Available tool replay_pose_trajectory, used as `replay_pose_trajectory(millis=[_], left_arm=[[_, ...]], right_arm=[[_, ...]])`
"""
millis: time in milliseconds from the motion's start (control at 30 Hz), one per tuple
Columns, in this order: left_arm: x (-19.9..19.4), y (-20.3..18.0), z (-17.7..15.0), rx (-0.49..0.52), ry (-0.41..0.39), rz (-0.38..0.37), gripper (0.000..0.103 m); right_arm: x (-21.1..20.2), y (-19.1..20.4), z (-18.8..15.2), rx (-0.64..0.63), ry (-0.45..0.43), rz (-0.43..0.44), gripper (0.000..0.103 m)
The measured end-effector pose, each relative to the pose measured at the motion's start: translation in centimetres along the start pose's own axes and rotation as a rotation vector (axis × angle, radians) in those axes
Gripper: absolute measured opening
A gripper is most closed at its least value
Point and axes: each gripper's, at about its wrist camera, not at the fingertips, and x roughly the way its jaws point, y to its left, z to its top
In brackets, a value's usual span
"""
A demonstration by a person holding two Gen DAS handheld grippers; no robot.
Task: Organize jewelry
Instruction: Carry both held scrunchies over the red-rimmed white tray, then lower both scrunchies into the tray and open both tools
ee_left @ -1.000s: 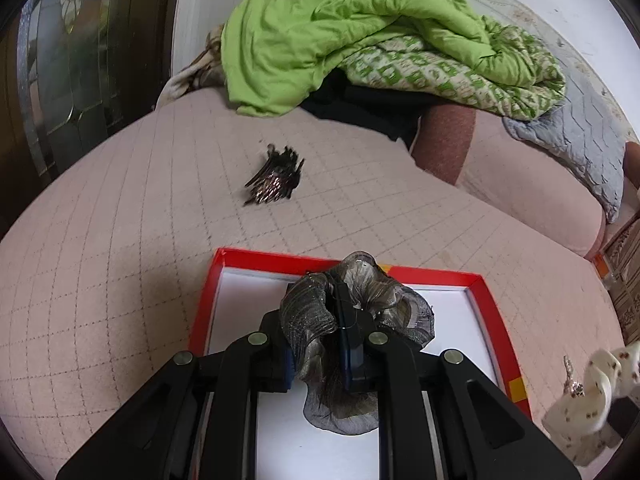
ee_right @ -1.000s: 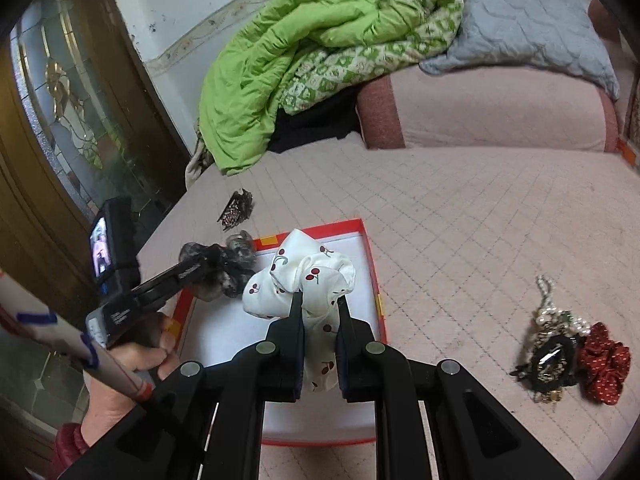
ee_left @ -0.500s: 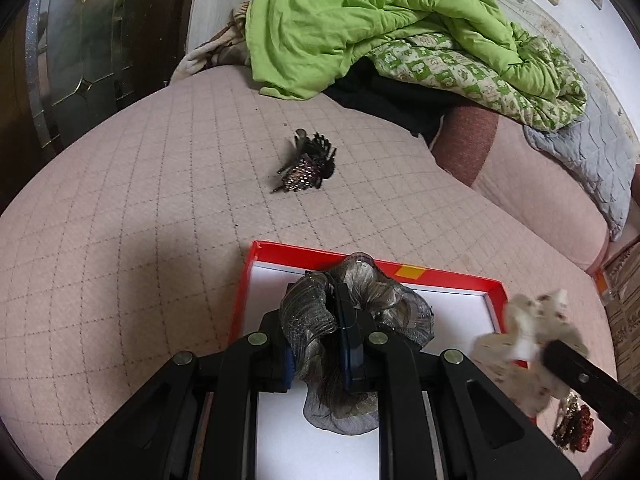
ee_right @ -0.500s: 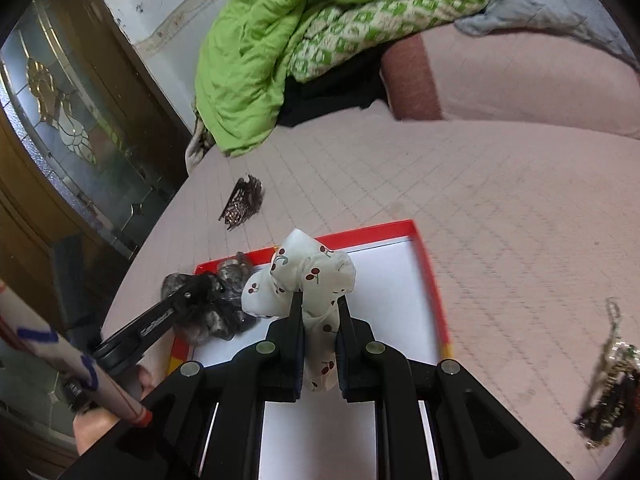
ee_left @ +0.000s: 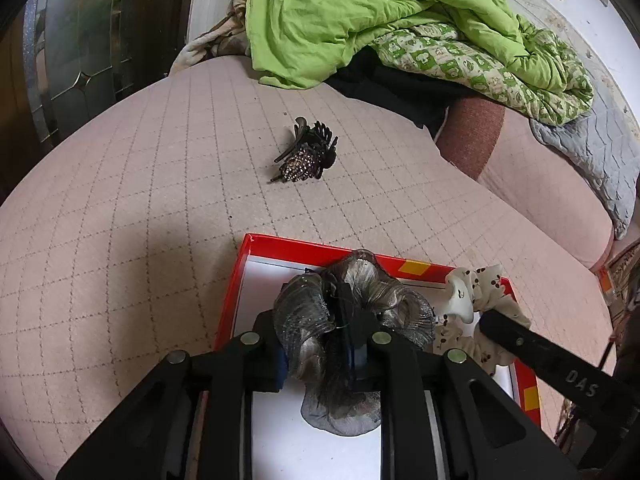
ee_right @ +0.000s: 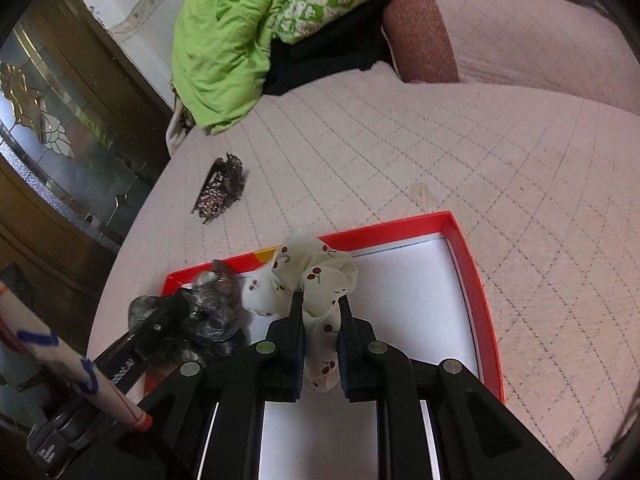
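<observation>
A shallow red box (ee_left: 236,296) with a white floor lies on the pink quilted bed. My left gripper (ee_left: 344,320) holds a grey gauzy scrunchie (ee_left: 308,316) over the box's near left part; its jaws are opening, with the scrunchie still pinched between them. My right gripper (ee_right: 320,304) is shut on a white cherry-print scrunchie (ee_right: 316,272), low over the box's far edge (ee_right: 472,272) and right beside the grey scrunchie (ee_right: 212,312). In the left wrist view the white scrunchie (ee_left: 476,292) sits at the box's right side. A dark rhinestone hair claw (ee_left: 306,156) lies on the bed beyond the box.
A green quilt (ee_left: 360,16) and a patterned blanket are heaped at the head of the bed, with a pink bolster (ee_right: 424,36) and a grey pillow (ee_left: 592,148). A glass-panelled wooden door (ee_right: 52,128) stands at the left. A white sleeve (ee_right: 60,360) shows beside the left gripper.
My right gripper has carried the white scrunchie leftward and down over the box, close to the grey one. The left gripper has stayed in place with its scrunchie.
</observation>
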Motion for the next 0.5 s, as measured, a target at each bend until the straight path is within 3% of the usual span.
replay_pose_trajectory(millis=[267,400,500], left_arm=[[0.0,0.0,0.0,-0.006,-0.01,0.016,0.028],[-0.2,-0.1,0.0,-0.006,-0.026,0.017,0.037],[-0.4,-0.2,0.1,-0.004,-0.041,0.016,0.037]], right_arm=[[1.2,-0.7,0.1,0.01,0.012,-0.022,0.017],[1.0,-1.1,0.1,0.016,0.012,-0.025,0.034],[0.7,-1.2,0.1,0.016,0.005,-0.022,0.04]])
